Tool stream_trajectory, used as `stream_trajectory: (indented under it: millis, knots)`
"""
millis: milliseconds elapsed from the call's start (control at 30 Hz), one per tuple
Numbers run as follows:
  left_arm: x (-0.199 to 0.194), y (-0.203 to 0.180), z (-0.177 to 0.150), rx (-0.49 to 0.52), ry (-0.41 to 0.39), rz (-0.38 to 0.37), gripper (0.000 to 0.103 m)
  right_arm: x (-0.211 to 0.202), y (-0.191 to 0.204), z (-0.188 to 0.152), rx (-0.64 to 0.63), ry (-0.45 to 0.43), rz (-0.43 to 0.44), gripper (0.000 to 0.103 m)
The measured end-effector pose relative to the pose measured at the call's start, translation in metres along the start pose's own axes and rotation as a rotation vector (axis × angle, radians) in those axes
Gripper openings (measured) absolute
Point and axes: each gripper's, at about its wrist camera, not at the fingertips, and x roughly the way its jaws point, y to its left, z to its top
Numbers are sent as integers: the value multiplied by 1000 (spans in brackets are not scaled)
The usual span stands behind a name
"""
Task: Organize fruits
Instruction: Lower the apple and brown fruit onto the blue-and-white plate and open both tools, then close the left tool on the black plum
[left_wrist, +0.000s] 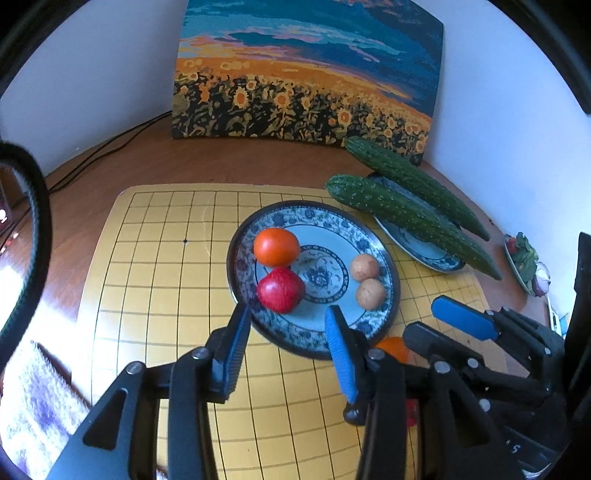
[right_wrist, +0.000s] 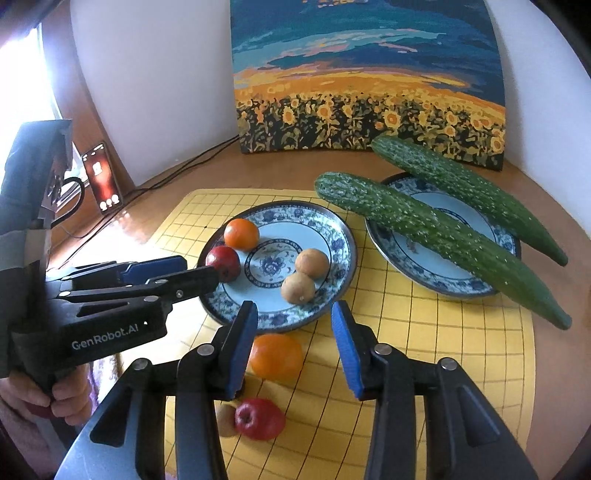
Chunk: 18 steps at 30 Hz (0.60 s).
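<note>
A blue patterned plate (left_wrist: 369, 229) (right_wrist: 332, 225) holds an orange (left_wrist: 276, 246) (right_wrist: 241, 234), a red apple (left_wrist: 280, 290) (right_wrist: 224, 262) and two brown fruits (left_wrist: 365, 267) (right_wrist: 311, 263). My left gripper (left_wrist: 290, 315) (right_wrist: 201, 267) is open, just before the red apple at the plate's rim. My right gripper (right_wrist: 293, 314) (left_wrist: 436, 321) is open above a loose orange (right_wrist: 276, 356) (left_wrist: 393, 347) on the yellow mat. A second red apple (right_wrist: 259, 418) and a brown fruit (right_wrist: 225, 419) lie nearer me, partly hidden by my fingers.
A second plate (right_wrist: 424, 273) (left_wrist: 424, 254) at the right carries two long cucumbers (right_wrist: 443, 236) (left_wrist: 410, 218). A sunflower painting (right_wrist: 369, 92) leans on the wall behind. A phone (right_wrist: 101, 177) and cables lie at the far left. A small dish (left_wrist: 524, 262) sits at the table's right edge.
</note>
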Motion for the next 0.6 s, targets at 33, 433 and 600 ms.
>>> stream_trajectory:
  millis: [33, 433, 600]
  knots:
    - [-1, 0, -1, -2, 2, 1, 44, -1, 0, -1, 2, 0, -1, 43]
    - [-19, 2, -21, -15, -2, 13, 44, -19, -3, -20, 27, 0, -22, 43]
    - [-23, -1, -32, -14, 6, 4, 44, -23, -6, -30, 37, 9, -34, 43]
